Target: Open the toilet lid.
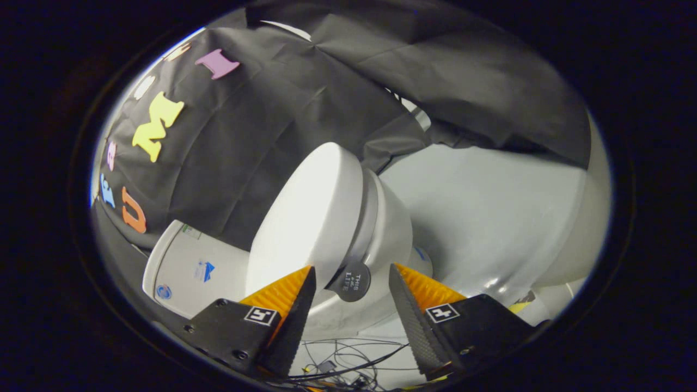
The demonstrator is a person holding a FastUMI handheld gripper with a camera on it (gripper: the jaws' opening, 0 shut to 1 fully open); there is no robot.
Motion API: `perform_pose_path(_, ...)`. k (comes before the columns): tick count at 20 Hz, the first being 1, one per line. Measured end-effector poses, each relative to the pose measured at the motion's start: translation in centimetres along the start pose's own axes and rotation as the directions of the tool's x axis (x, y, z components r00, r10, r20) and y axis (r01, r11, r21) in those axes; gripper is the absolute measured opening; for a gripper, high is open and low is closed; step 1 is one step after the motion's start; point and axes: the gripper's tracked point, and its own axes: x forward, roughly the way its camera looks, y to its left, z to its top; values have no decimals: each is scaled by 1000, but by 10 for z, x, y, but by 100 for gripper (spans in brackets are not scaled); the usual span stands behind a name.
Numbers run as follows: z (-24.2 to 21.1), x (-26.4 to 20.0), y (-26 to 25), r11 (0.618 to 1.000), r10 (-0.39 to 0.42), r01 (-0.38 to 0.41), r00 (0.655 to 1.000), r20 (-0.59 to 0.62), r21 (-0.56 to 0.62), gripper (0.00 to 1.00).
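A mock bathroom set up in a recording booth. Beyond the fingers [351, 305] a white toilet [337, 228] stands against black cloth [272, 125]. Loose cables [348, 365] lie on the floor below them.

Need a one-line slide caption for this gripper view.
Open gripper lined up on the round grey tab at the toilet lid's front edge, lid down.
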Motion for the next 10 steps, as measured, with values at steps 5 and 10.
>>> perform_pose_path(5,-3,13,-4,992,26,-21,999,-36,122,59)
perform_pose_path(10,-5,21,4,984,83,-73,995,-60,161,36)
